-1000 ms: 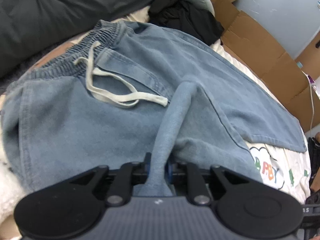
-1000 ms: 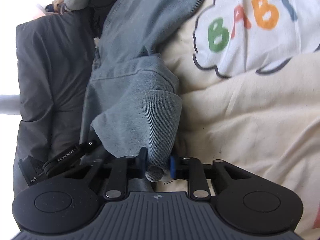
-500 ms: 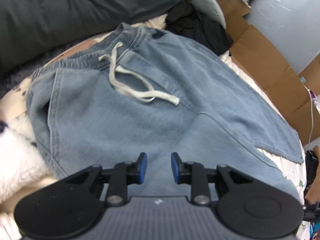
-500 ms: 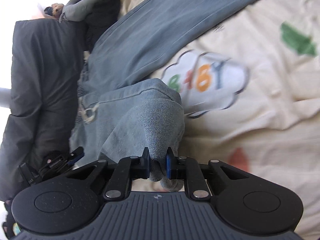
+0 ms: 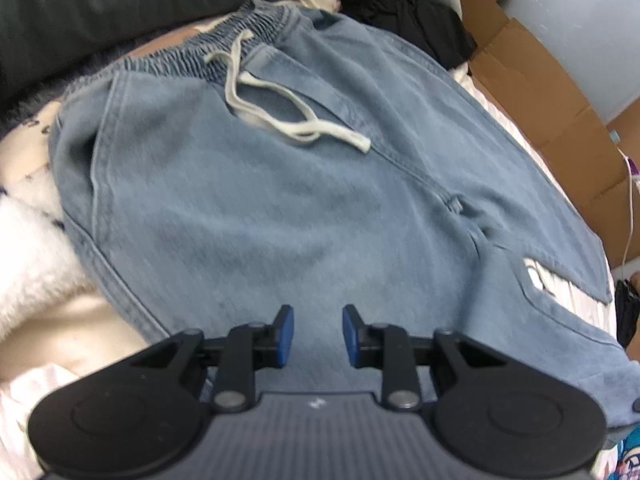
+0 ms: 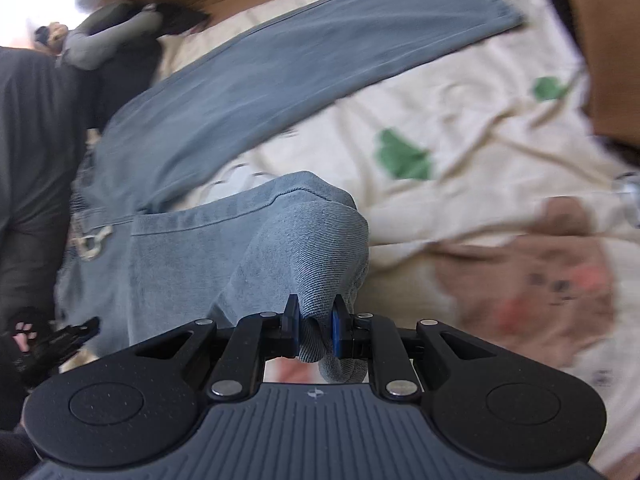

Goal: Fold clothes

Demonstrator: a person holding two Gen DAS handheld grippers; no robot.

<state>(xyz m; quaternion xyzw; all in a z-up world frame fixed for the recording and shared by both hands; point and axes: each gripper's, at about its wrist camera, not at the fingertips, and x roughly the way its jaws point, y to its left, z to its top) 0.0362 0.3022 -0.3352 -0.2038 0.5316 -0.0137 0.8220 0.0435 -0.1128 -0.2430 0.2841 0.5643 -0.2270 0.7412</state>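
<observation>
Clamped on a bunched fold of denim near the hem, the right gripper (image 6: pixel 315 326) lifts one leg of the blue drawstring trousers (image 5: pixel 280 208) off the printed bedsheet (image 6: pixel 480 152), while the left gripper (image 5: pixel 317 336) hovers over the near part of the garment with its jaws apart and nothing between them. Waistband far-left, the trousers lie spread on the bed, the other leg stretched flat toward the far right. No finished fold shows, so by my judgement most of the folding is left.
</observation>
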